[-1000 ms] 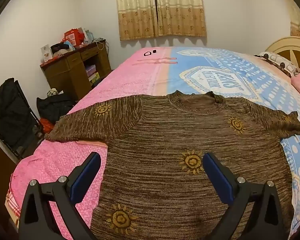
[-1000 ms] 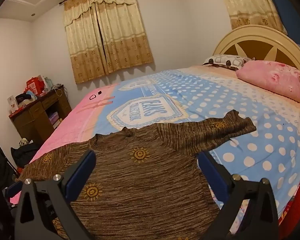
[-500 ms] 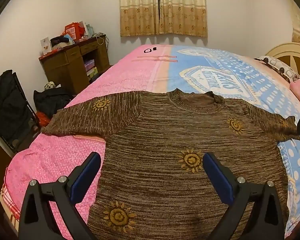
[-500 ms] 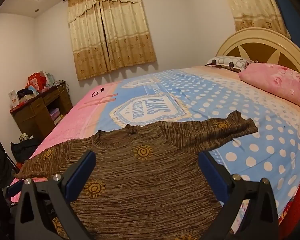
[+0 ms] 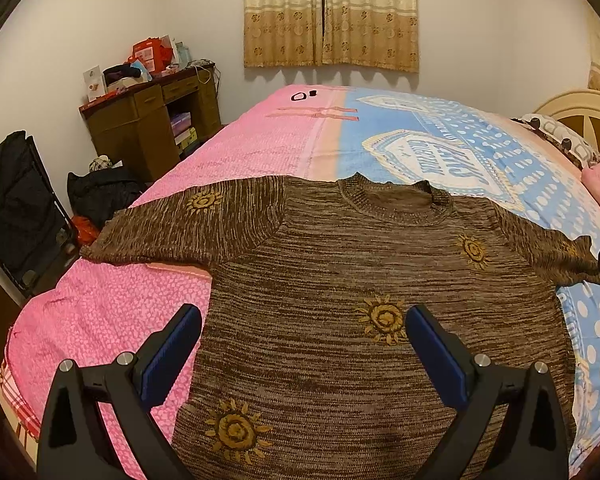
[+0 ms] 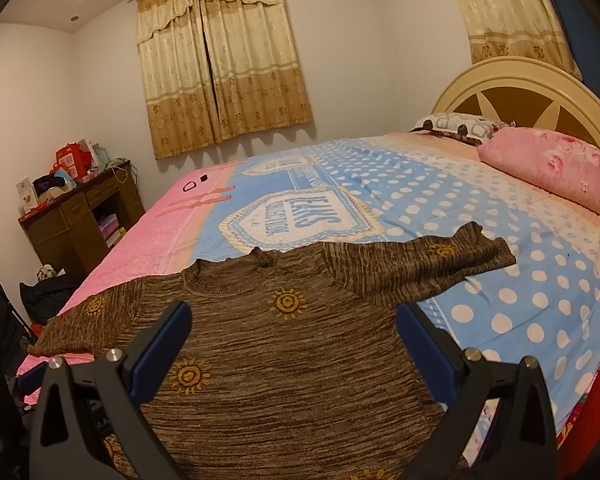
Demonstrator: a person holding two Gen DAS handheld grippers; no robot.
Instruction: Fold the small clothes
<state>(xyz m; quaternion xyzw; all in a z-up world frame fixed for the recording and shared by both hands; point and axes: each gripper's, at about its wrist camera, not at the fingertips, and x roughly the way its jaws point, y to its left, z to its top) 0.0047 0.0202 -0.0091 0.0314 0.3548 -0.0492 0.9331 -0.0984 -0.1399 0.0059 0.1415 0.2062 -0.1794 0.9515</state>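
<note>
Sweater (image 5: pixel 360 280) spread flat and face up on the bed (image 5: pixel 260 152), collar away from me, sleeves out to either side, nothing yet folded. My left gripper (image 5: pixel 302 344) hovers above the hem half with jaws wide apart and empty; my right gripper (image 6: pixel 294 340) hangs over the chest, likewise spread and holding nothing. The step in hand, as I judge it, is the first sleeve fold. To do it well I should pinch each sleeve near its cuff, left sleeve (image 5: pixel 188 224) ahead-left, right sleeve (image 6: pixel 440 264) ahead-right, taking only knit and not the sheet, then lay it across the chest without dragging the body.
</note>
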